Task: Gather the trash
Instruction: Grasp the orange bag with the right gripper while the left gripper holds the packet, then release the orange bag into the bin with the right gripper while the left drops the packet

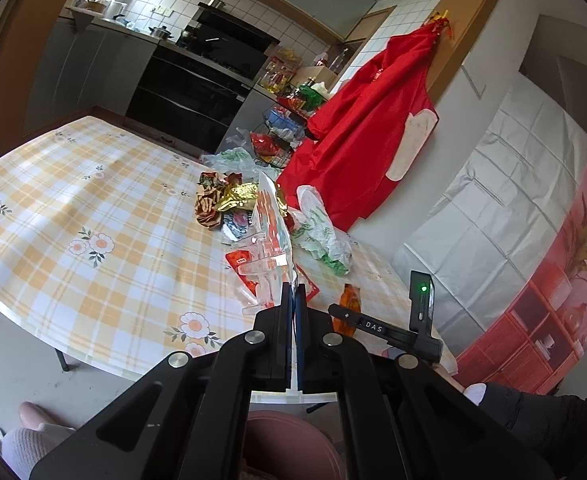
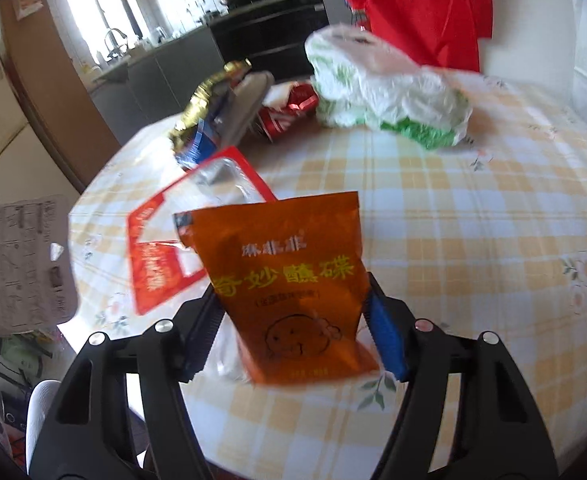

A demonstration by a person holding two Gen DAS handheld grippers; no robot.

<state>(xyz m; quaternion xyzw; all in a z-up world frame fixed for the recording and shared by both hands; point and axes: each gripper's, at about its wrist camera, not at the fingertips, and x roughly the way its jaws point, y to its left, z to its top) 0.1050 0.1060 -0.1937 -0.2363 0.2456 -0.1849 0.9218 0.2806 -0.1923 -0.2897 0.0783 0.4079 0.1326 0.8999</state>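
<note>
Trash lies heaped on the yellow-checked flowered tablecloth (image 1: pixel 93 208), kitchen cabinets at twelve o'clock, red cloth (image 1: pixel 365 128) at one. Left gripper (image 1: pixel 293 296) pinches a clear plastic blister pack (image 1: pixel 271 236); right gripper (image 2: pixel 293 312) flanks an orange snack pouch (image 2: pixel 289 280), contact unclear

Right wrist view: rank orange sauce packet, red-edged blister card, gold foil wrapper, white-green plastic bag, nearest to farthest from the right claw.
1. orange sauce packet: between the fingers of the right claw.
2. red-edged blister card: just behind the packet, to the left.
3. gold foil wrapper: farther back, left of centre.
4. white-green plastic bag: back right. Wrapper and bag are close to call.
</note>
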